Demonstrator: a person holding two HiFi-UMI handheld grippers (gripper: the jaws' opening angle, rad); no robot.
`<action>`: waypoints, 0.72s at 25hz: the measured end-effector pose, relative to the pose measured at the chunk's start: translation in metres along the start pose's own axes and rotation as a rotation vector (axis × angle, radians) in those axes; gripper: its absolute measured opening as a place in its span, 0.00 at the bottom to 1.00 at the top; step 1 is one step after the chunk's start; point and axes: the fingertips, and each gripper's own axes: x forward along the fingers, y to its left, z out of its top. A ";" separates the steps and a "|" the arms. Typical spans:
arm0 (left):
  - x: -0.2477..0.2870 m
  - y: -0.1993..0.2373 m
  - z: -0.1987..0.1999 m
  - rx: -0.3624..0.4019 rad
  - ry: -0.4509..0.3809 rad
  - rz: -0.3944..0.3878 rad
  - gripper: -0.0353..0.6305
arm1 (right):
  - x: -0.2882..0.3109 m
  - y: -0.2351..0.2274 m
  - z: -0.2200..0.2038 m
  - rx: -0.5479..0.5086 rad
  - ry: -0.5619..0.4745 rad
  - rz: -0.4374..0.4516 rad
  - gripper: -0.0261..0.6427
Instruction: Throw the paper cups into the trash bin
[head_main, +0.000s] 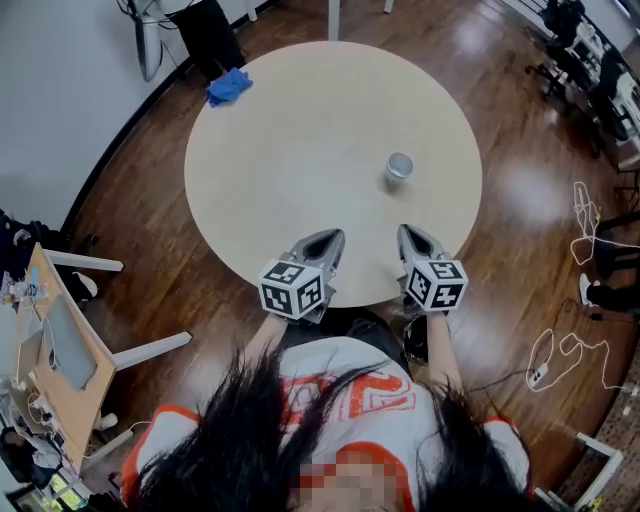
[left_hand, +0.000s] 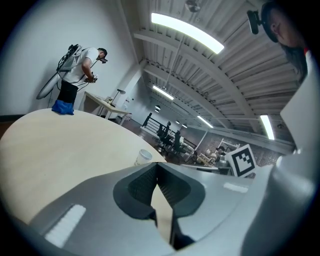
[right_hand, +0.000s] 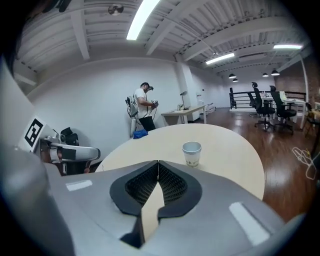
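One white paper cup (head_main: 400, 167) stands upright on the round beige table (head_main: 300, 150), right of centre. The same paper cup (right_hand: 191, 153) shows ahead of the right gripper (right_hand: 158, 163) and farther off in the left gripper view, paper cup (left_hand: 143, 156). Both grippers rest at the table's near edge: left gripper (head_main: 330, 238) and right gripper (head_main: 408, 233). The left gripper (left_hand: 157, 165) has its tips touching, nothing between them. The right one is also shut and empty. No trash bin is visible.
A blue cloth (head_main: 229, 86) lies at the table's far left edge. A person (right_hand: 141, 107) stands by the white wall beyond the table. A wooden desk (head_main: 60, 370) is at the left, cables (head_main: 585, 225) lie on the floor at the right.
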 end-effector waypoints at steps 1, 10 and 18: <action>0.007 0.001 0.000 0.005 0.007 0.006 0.05 | 0.010 -0.007 0.004 -0.029 0.019 0.014 0.06; 0.034 0.005 -0.001 0.012 0.045 0.054 0.05 | 0.099 -0.039 0.031 -0.422 0.156 0.047 0.14; 0.023 0.021 -0.005 -0.020 0.052 0.125 0.05 | 0.161 -0.062 0.014 -0.578 0.329 -0.008 0.19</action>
